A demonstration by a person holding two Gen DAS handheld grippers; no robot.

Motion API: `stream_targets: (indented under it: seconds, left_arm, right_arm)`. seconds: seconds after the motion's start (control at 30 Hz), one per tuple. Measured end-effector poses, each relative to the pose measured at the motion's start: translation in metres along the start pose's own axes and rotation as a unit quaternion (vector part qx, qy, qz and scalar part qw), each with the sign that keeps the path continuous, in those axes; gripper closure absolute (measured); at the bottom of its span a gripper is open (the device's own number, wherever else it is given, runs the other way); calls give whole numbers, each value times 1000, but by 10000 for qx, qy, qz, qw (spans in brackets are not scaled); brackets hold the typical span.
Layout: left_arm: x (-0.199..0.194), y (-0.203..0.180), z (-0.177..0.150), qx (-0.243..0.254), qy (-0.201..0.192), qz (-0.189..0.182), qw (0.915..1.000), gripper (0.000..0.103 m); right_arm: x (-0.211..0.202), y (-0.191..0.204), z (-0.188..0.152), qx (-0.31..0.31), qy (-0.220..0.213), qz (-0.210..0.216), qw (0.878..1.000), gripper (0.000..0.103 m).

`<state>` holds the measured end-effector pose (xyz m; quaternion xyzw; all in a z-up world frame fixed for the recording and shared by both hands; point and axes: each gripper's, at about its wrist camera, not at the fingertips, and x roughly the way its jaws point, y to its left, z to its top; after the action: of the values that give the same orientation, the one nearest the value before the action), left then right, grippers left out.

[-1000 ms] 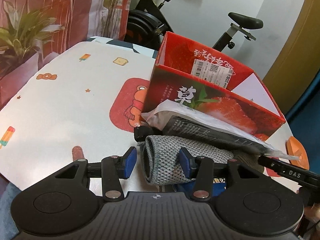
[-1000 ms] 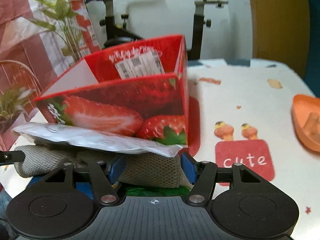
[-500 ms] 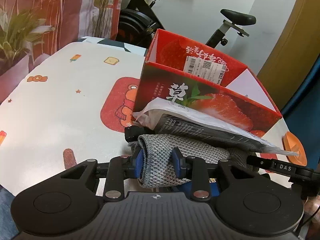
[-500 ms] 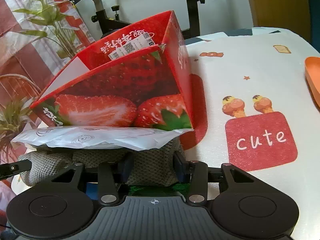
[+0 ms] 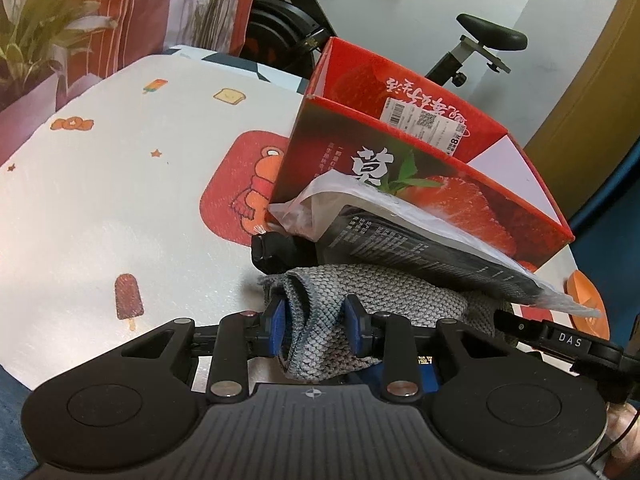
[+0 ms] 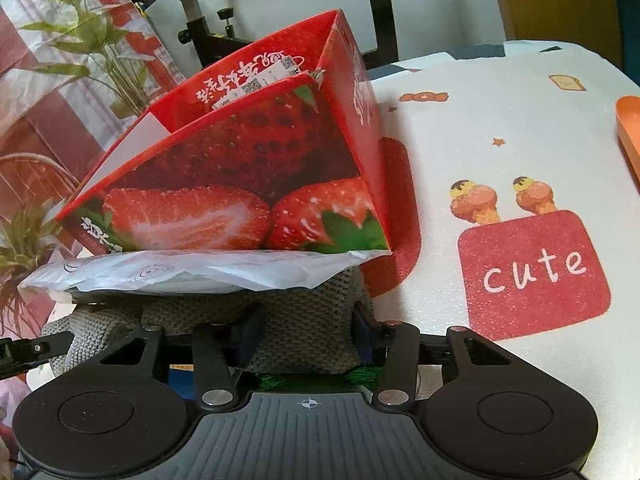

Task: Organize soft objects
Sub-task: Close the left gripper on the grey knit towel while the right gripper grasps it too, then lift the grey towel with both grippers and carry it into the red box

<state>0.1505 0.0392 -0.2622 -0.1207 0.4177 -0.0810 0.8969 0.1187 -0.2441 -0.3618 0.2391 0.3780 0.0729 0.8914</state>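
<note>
Grasp step: left gripper (image 5: 314, 326) and right gripper (image 6: 306, 336), jaws just closed, each clamp one end of the grey knitted cloth (image 5: 384, 300) beside the red strawberry-print cardboard box (image 6: 248, 176). Next: lift together, level, into the box.

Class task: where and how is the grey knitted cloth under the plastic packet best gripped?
Grip the grey knitted cloth at its two bunched ends, coming in low from the near side. The plastic packet covers its top, so only these ends show.
</note>
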Motion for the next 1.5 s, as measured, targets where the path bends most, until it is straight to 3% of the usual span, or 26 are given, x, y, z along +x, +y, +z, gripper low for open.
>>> stream_targets:
  seconds: [0.13, 0.23, 0.3, 0.37, 0.5, 1.5]
  left_arm:
    - [4, 1, 0, -75, 39, -39, 10000, 71]
    - [4, 2, -1, -105, 38, -58, 9999, 85]
    - [2, 3, -1, -133, -14, -125, 9998, 92]
    - [-1, 3, -1, -186, -80, -197, 9996, 93]
    - [-7, 0, 0, -77, -205, -185, 9996, 96]
    - [-33, -5, 3, 246, -872, -201, 9957, 97]
  right_arm:
    - [1, 1, -2, -11, -19, 57, 10000, 66]
    - [-2, 5, -3, -117, -51, 47, 9999, 72]
    - [-5, 6, -3, -157, -93, 49, 9998, 82]
    - [-9, 6, -3, -169, -149, 3, 9997, 91]
    - [-19, 4, -5, -166, -317, 52, 9993, 95]
    - [-63, 29, 0, -520, -1060, 124, 9929, 97]
